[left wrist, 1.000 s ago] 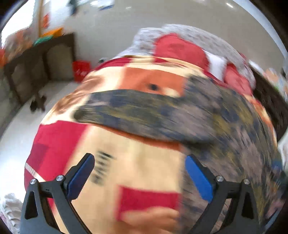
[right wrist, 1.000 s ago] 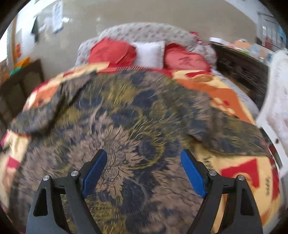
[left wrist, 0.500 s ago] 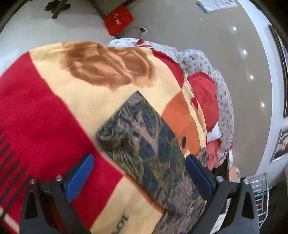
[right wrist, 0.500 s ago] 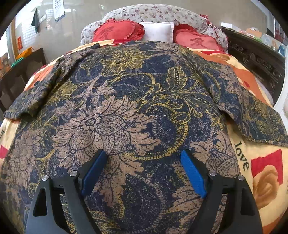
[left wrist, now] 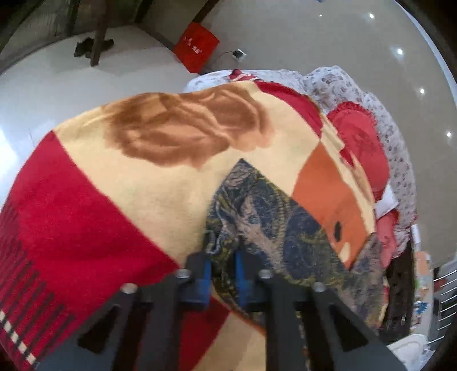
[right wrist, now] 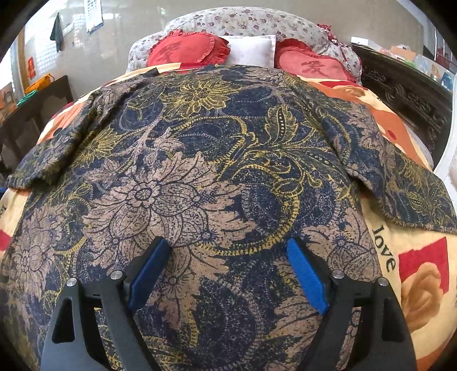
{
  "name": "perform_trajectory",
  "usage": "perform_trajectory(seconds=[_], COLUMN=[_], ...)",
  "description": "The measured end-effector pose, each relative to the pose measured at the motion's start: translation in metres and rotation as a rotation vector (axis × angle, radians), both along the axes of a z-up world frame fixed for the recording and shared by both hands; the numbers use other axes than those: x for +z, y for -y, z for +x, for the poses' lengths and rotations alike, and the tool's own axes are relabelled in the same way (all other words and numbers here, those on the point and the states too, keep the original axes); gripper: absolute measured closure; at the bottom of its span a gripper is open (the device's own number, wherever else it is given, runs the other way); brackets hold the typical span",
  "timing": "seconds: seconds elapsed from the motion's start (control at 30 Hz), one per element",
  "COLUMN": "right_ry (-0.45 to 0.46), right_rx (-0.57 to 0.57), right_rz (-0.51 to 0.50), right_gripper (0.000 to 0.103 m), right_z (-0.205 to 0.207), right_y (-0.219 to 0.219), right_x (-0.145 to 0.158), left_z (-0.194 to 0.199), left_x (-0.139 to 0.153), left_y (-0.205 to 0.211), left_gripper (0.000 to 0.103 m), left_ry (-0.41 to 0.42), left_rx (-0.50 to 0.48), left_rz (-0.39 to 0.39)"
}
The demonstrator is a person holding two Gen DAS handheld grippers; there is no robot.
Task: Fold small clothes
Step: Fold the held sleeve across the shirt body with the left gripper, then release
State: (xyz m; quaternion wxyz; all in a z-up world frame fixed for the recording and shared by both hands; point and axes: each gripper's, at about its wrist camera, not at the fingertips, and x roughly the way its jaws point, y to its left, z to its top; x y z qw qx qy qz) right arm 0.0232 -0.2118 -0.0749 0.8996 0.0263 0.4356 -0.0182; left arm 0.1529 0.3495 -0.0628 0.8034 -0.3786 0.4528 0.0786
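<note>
Left claw (left wrist: 222, 265) has just snapped closed, now pinching the sleeve cuff (left wrist: 225, 228) of the patterned shirt (right wrist: 200, 171) spread on the bed's blanket (left wrist: 100, 214); right claw (right wrist: 228, 271) hovers spread above it, so sleeve folding can start.

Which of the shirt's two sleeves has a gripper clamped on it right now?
The left sleeve: the left gripper is shut on its cuff. The right sleeve lies flat and untouched; the right gripper is open over the shirt's body.

Bed with floral headboard (right wrist: 251, 21); red heart cushions (right wrist: 185, 50); white pillow (right wrist: 251, 50); patterned blanket (left wrist: 85, 214); dark carved cabinet (right wrist: 411, 94); glossy pale floor (left wrist: 57, 80); red box (left wrist: 197, 47).
</note>
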Motion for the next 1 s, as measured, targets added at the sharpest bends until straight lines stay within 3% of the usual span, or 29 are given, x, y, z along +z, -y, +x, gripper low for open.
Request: perform_trajectory(seconds=[0.07, 0.2, 0.3, 0.4, 0.53, 0.63, 0.73, 0.8, 1.0], right_ry=[0.0, 0.0, 0.001, 0.002, 0.001, 0.003, -0.005, -0.009, 0.043], right_rx=[0.0, 0.0, 0.0, 0.0, 0.0, -0.002, -0.015, -0.059, -0.124], right_rz=[0.001, 0.002, 0.001, 0.001, 0.006, 0.023, 0.076, 0.118, 0.04], right_gripper=[0.002, 0.001, 0.001, 0.001, 0.001, 0.001, 0.001, 0.002, 0.002], right_z=[0.0, 0.0, 0.0, 0.0, 0.0, 0.0, -0.002, -0.01, -0.05], right_y=[0.0, 0.0, 0.0, 0.0, 0.0, 0.002, 0.012, 0.025, 0.068], right_x=[0.0, 0.0, 0.0, 0.0, 0.0, 0.001, 0.004, 0.014, 0.049], left_z=[-0.005, -0.03, -0.048, -0.052, -0.03, -0.007, 0.017, 0.025, 0.029], left_x=[0.016, 0.081, 0.116, 0.133, 0.141, 0.146, 0.148, 0.149, 0.115], left_y=[0.0, -0.013, -0.034, -0.037, 0.019, 0.104, 0.216, 0.288, 0.467], left_gripper=[0.096, 0.096, 0.096, 0.096, 0.096, 0.097, 0.097, 0.097, 0.096], left_ry=[0.024, 0.184, 0.272, 0.322, 0.394, 0.455, 0.513, 0.544, 0.534], left_rx=[0.016, 0.141, 0.247, 0.234, 0.007, -0.212, -0.456, -0.588, -0.9], left_rz=[0.06, 0.237, 0.29, 0.277, 0.215, 0.142, 0.044, 0.022, -0.099])
